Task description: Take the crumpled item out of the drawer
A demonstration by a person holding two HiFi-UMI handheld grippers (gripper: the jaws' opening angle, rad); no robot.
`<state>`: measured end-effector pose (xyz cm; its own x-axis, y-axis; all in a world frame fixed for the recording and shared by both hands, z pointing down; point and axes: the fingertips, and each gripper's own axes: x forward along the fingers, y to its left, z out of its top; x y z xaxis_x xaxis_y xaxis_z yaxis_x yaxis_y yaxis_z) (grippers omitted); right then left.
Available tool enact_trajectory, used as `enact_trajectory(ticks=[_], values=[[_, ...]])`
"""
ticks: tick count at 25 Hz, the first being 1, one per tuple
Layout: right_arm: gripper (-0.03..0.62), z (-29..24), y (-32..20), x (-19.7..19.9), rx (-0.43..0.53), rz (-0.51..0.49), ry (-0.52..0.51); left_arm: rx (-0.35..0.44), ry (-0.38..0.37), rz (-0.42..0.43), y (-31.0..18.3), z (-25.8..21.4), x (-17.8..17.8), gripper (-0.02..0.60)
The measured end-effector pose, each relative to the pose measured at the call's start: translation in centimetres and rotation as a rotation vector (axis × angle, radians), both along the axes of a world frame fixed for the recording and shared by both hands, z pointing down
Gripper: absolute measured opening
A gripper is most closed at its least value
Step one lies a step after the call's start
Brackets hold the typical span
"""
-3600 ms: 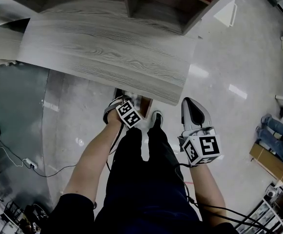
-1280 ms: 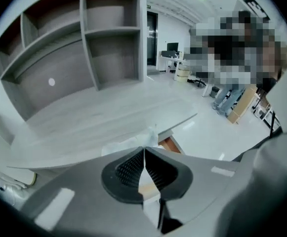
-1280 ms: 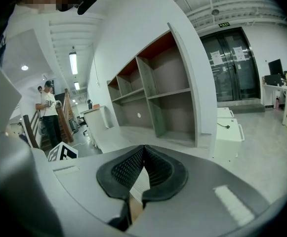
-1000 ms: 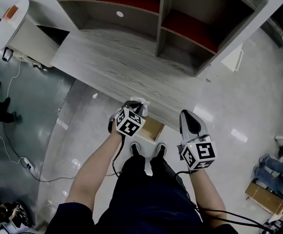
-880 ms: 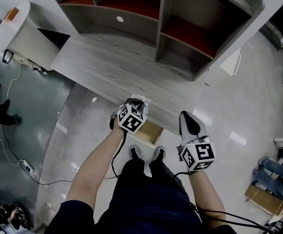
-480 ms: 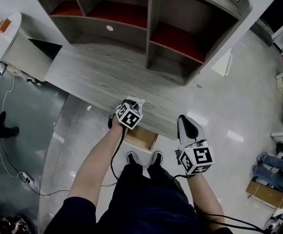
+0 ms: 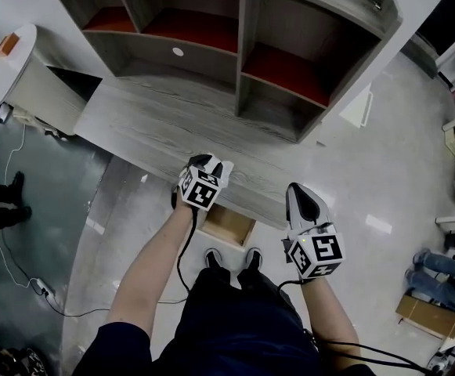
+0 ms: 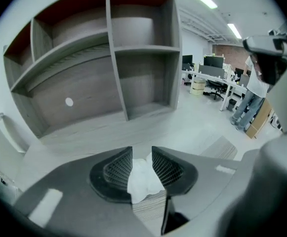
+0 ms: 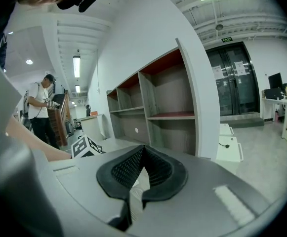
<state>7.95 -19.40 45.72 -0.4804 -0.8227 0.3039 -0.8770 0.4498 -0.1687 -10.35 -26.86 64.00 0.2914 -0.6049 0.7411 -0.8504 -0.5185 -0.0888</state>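
We read the left gripper (image 7: 211,165) as parked over the near edge of the grey desk top (image 7: 153,120), centre of the head view and just above the open drawer (image 7: 229,225), because the crumpled item (image 8: 144,177) is out of the drawer and looks set to be dropped there. Its jaws have just been opening — now partly apart, with the white item loose between them at lower centre of the left gripper view and no squeeze that we can see. The right gripper (image 7: 301,200), lower right of the head view, hangs off the desk edge with its jaws together on nothing — idle, we judge.
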Motion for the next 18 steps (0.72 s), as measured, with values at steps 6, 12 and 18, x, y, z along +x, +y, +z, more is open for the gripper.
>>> enact_trajectory(ticks=[6, 12, 18], values=[[0.006, -1.3, -0.6, -1.4, 0.030, -0.033, -0.012, 0.157, 0.075, -0.070, -0.3, -7.4, -1.4, 0.100], [0.006, -3.9, -2.1, -2.6, 0.108, -0.062, -0.003, 0.324, 0.148, -0.138, 0.2, -16.2, -2.5, 0.098], [0.006, -8.2, -3.7, -3.4, 0.199, -0.061, -0.022, 0.491, 0.199, -0.186, 2.0, -24.1, -3.5, 0.097]])
